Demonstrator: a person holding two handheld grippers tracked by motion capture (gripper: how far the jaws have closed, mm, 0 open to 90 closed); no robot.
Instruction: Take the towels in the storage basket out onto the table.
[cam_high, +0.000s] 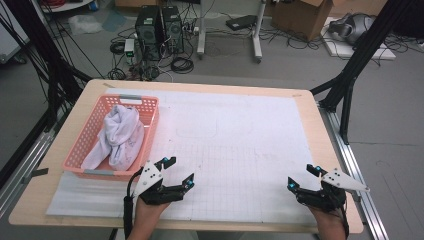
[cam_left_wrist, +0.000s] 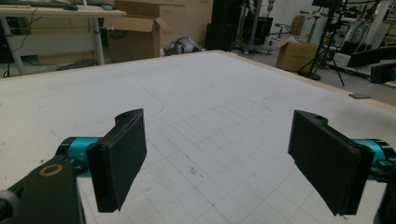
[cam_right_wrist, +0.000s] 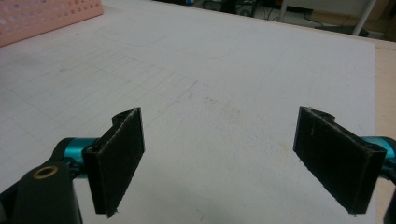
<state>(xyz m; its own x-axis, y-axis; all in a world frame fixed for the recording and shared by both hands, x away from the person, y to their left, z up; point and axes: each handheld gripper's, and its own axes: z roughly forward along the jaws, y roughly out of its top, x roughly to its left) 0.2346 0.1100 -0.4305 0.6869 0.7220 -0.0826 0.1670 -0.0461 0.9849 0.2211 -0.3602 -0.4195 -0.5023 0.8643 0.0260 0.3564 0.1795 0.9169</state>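
Two hand-held black grippers hover low over the near edge of a pale wooden counter (cam_high: 310, 107) covered by a white gridded paper sheet (cam_high: 240, 150). The left gripper (cam_high: 179, 174) sits just beside the near right corner of a salmon-pink perforated plastic basket (cam_high: 85, 145), its jaws spread wide and released, nothing between them; in the left gripper view (cam_left_wrist: 217, 158) bare gridded sheet shows between the two black pads. The right gripper (cam_high: 302, 176) waits well apart from the basket, near the counter's right edge, likewise released and empty, as the right gripper view (cam_right_wrist: 219, 161) confirms.

Inside the basket lies a crumpled white cloth (cam_high: 122, 135), possibly a garment, though its folds hide the shape. It rests against the basket's far wall and spills toward the near one, untouched by either gripper.

Nothing stands on the sheet between the basket and the grippers. Beyond the counter, past the basket's far side, two black computer towers (cam_high: 160, 25) stand on the floor amid tangled cables (cam_high: 180, 64), with a brown cardboard box (cam_high: 300, 17) farther right.
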